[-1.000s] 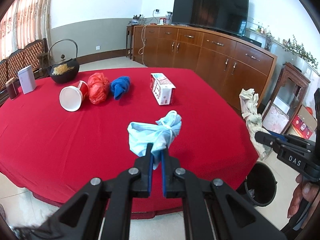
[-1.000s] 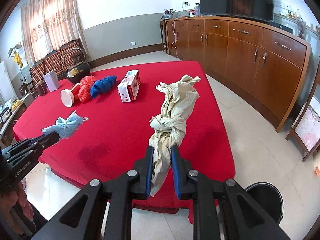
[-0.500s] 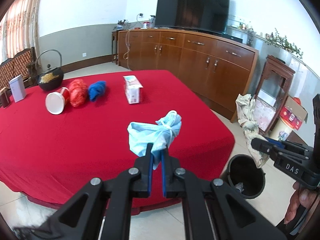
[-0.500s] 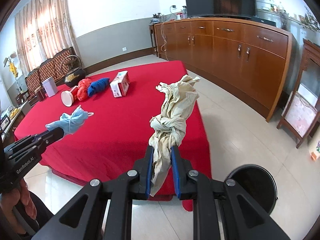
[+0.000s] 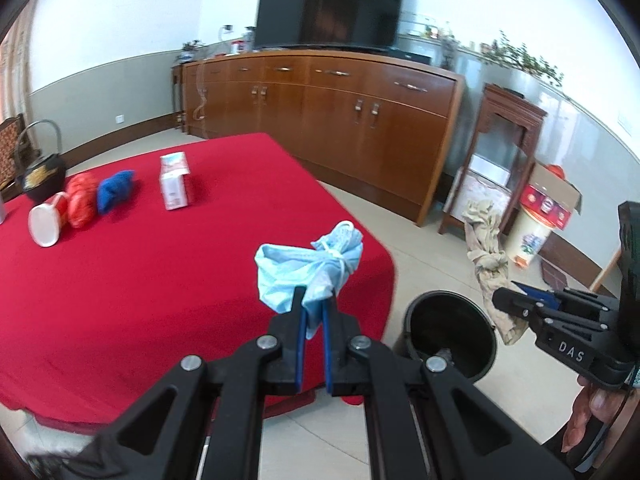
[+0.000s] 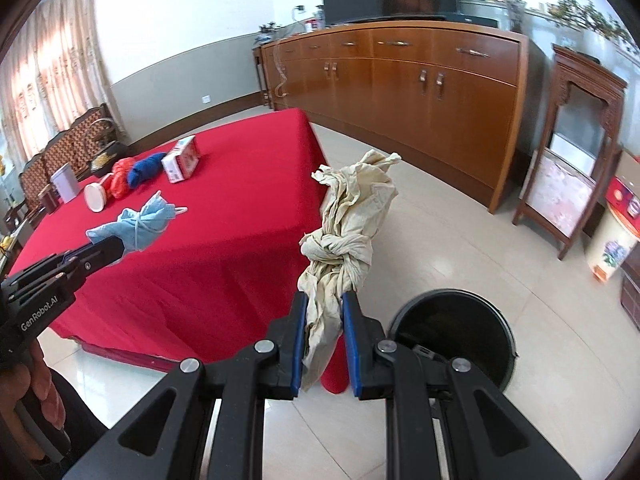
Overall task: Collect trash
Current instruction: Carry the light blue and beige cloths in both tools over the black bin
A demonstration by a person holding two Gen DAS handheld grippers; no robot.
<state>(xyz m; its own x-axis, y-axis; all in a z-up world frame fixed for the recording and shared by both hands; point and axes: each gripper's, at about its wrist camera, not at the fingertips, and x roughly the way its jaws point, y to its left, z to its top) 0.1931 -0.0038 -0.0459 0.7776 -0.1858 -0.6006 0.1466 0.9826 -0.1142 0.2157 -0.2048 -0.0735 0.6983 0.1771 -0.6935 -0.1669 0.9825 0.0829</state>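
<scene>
Red tablecloth (image 5: 160, 280), wood sideboard (image 5: 340, 120), black bin (image 6: 452, 332), L jaws pinching blue mask (image 5: 312, 264), R pinching beige rag (image 6: 348, 232)

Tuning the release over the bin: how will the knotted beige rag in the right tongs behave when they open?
The knotted beige rag looks floppy: its tail hangs limp below the right tongs. It is probably light, since a narrow pinch holds it upright. It should drop without rolling, though loose folds might snag the pads; the black bin lies slightly to the right.

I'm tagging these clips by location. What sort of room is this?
Most likely a home living or dining room: a television on a long wooden sideboard, a table with a red cloth, and carved wooden chairs by curtains.
</scene>
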